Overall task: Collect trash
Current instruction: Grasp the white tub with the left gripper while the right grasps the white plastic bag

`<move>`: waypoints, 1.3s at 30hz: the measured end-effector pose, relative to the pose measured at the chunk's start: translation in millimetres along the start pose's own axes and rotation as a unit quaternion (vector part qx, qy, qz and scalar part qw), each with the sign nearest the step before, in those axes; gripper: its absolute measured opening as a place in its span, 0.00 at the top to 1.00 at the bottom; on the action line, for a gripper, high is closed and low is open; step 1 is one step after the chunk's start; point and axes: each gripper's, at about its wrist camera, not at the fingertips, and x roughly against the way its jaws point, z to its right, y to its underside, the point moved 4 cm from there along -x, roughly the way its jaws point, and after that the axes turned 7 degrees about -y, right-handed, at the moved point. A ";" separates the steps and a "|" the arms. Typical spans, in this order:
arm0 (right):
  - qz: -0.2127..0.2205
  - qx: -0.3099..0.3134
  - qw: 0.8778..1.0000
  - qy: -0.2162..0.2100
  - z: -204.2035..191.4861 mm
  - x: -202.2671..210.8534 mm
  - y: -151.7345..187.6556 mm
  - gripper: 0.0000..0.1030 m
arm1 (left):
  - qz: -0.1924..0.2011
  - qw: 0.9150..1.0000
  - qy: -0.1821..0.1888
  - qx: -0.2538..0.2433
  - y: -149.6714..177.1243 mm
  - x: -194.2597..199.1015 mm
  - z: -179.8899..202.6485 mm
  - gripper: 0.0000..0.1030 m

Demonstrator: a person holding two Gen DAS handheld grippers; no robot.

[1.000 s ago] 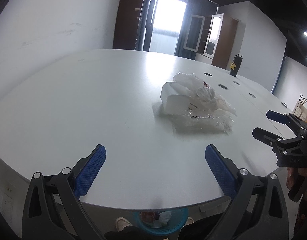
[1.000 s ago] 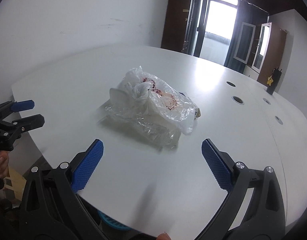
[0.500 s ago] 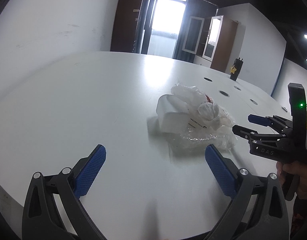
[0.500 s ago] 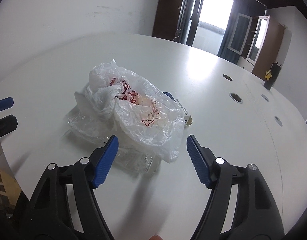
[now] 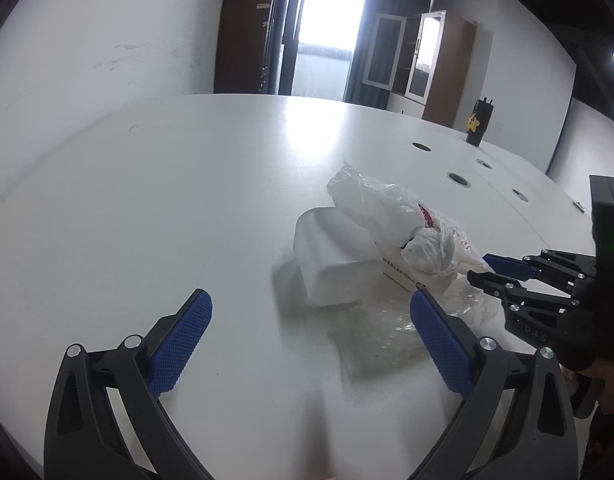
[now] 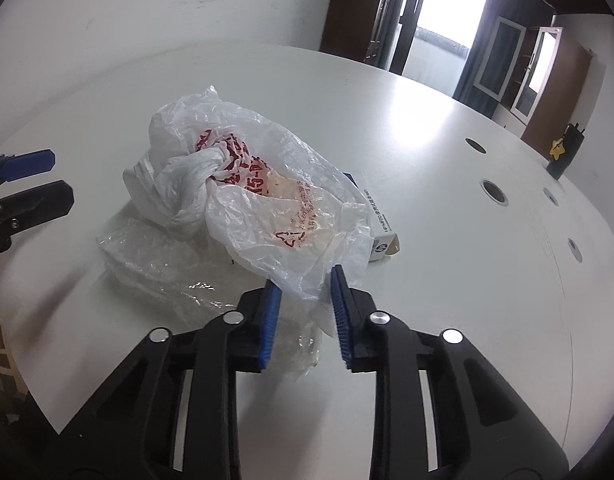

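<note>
— So what is differing from a moment ago?

— Nearest the lens, the right gripper [image 6: 305, 294] has just been closing; its blue pads are now standing narrow, with the loose hem of the white plastic bag [image 6: 243, 184] lying between them. Whether the pads are actually pressing the film I cannot tell. The left gripper [image 5: 307, 334] is staying wide apart with nothing between its fingers, and it is sitting closer to the pile than before.

— And where is the trash lying?

— On the white table [image 5: 155, 200], near its front edge: a crumpled clear wrapper [image 6: 155, 264] nearest, the knotted bag with red print on top, a white foam box [image 5: 327, 256] beside it.

— Anything hard to make out?

— A small carton [image 6: 381, 236] is peeking from under the bag, mostly covered. Farther back, a dark cup [image 6: 563, 152] with a yellow star is standing by the wall.
</note>
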 end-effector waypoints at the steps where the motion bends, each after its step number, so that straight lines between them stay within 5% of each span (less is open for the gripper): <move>1: 0.004 -0.006 1.000 -0.003 2.4 0.8 -0.3 0.89 | -0.004 1.000 -0.004 -0.002 -1.9 -5.3 1.6 0.06; 20: 0.085 -0.083 0.993 -0.005 32.4 41.9 5.6 0.98 | -0.056 0.998 -0.027 -0.033 -12.0 -67.3 35.4 0.07; 21: 0.086 -0.083 0.993 -0.002 32.8 43.9 7.2 0.98 | -0.050 0.997 -0.035 -0.038 -12.8 -66.0 36.6 0.09; 24: 0.094 -0.095 0.991 -0.007 34.7 51.6 13.0 0.98 | -0.053 0.997 -0.037 -0.031 -14.0 -66.8 34.8 0.35; 26: 0.100 -0.103 0.990 -0.010 32.3 58.1 16.0 0.98 | -0.057 0.997 -0.039 -0.027 -14.0 -70.1 32.2 0.40; 39: 0.110 -0.107 0.988 -0.033 16.6 95.0 37.1 0.98 | -0.024 0.999 -0.004 0.030 7.3 4.5 2.0 0.41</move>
